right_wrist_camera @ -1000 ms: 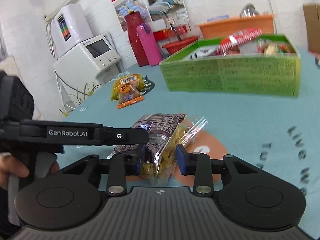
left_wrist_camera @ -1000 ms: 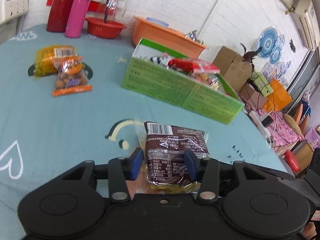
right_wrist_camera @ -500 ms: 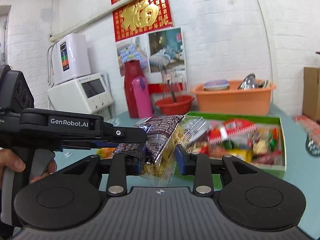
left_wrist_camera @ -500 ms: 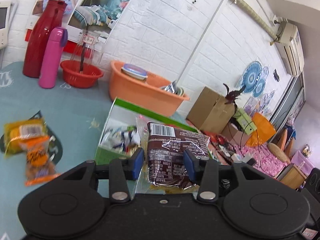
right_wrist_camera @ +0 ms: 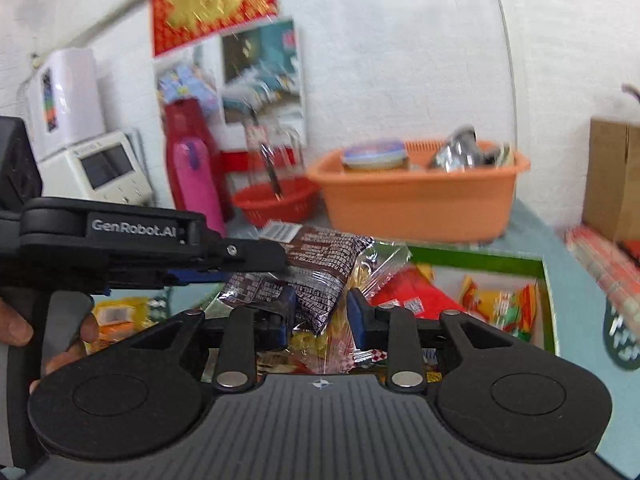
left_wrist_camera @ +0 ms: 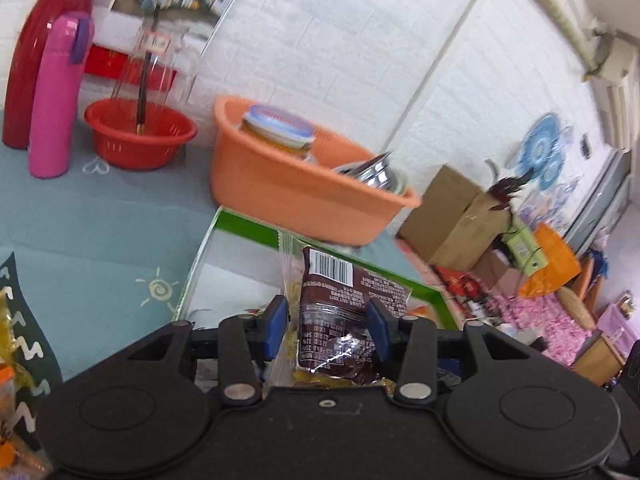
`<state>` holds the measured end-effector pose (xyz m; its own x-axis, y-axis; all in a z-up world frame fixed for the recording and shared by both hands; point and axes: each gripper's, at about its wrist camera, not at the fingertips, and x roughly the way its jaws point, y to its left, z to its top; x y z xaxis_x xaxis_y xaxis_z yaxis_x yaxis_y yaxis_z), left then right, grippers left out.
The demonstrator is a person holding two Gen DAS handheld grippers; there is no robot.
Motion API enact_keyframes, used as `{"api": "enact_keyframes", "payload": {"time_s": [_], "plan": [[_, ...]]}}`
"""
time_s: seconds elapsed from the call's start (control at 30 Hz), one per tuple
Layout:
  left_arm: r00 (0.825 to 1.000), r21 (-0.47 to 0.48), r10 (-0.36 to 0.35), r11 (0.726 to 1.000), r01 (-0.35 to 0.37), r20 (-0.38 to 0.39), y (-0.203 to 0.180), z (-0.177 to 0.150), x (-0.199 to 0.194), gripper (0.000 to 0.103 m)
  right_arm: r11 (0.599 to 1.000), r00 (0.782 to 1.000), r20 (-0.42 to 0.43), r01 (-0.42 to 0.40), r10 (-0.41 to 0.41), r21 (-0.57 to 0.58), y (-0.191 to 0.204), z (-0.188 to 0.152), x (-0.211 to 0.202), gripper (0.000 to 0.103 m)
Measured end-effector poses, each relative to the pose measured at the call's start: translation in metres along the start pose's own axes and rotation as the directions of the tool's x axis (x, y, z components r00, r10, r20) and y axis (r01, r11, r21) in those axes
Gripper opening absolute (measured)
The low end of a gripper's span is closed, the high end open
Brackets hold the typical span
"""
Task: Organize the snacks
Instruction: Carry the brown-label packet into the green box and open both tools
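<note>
With both the left claw (left_wrist_camera: 327, 330) and right claw (right_wrist_camera: 321, 310) clenched on the brown snack packet (left_wrist_camera: 347, 312), held above the green box (right_wrist_camera: 476, 261), lower into a free gap before releasing both together

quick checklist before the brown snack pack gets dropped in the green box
1. Left gripper grips the brown snack pack: ok, both pads press its sides.
2. Right gripper on the same pack: ok, closed on its clear end.
3. Pack is above the green box: ok, the box interior shows below it in both views.
4. Free space in the box: ok at the left end; red and yellow packets fill the right.
5. Orange basin clear of the path: ok, behind the box.
6. Height above the box floor: cannot tell.
</note>
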<state>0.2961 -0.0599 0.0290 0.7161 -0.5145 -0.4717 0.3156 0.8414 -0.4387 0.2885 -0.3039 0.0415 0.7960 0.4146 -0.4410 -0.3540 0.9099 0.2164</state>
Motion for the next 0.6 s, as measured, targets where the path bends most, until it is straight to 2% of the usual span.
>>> {"api": "enact_keyframes", "payload": {"time_s": [0.1,0.3,0.37,0.43,0.47,0.5,0.53,0.57,0.6], "plan": [[0.998,0.007,0.041,0.999,-0.041,-0.05,0.01,-0.004,0.024,0.061,0.997,0.994,-0.111,0.012,-0.004,0.071,-0.017,0.002,0.029,0.049],[0.998,0.036,0.056,0.998,-0.054,-0.038,0.008,-0.004,0.03,0.077,0.999,0.993,-0.114,0.031,-0.027,0.036,-0.016,0.002,0.041,0.049],[0.998,0.045,0.052,0.998,-0.05,-0.035,0.006,-0.005,0.026,0.092,0.999,0.995,-0.095,0.029,-0.025,0.04,-0.016,-0.001,0.037,0.051],[0.999,0.027,0.019,0.999,-0.018,-0.032,0.004,-0.005,0.016,0.103,0.999,0.997,-0.078,0.027,-0.024,0.039,-0.017,-0.003,0.03,0.059],[1.0,0.016,0.0,1.0,0.0,-0.029,0.002,-0.006,0.009,0.103,0.999,0.998,-0.066,0.024,-0.022,0.029,-0.016,-0.005,0.025,0.061],[1.0,0.012,0.003,1.0,-0.003,-0.019,-0.002,-0.007,0.0,0.103,1.0,0.999,-0.044,0.012,-0.012,0.021,-0.015,-0.006,0.018,0.072],[1.0,0.018,0.014,1.0,-0.014,0.002,-0.006,-0.009,-0.01,0.103,1.0,1.0,-0.015,-0.002,0.003,0.021,-0.013,-0.008,0.008,0.096],[1.0,0.031,0.019,0.999,-0.02,0.024,-0.01,-0.012,-0.02,0.103,1.0,1.0,0.019,-0.012,0.011,0.026,-0.011,-0.01,-0.002,0.103],[0.999,0.049,0.013,0.999,-0.015,0.033,-0.014,-0.014,-0.029,0.103,0.999,0.999,0.048,-0.012,0.011,0.031,-0.008,-0.012,-0.012,0.103]]}}
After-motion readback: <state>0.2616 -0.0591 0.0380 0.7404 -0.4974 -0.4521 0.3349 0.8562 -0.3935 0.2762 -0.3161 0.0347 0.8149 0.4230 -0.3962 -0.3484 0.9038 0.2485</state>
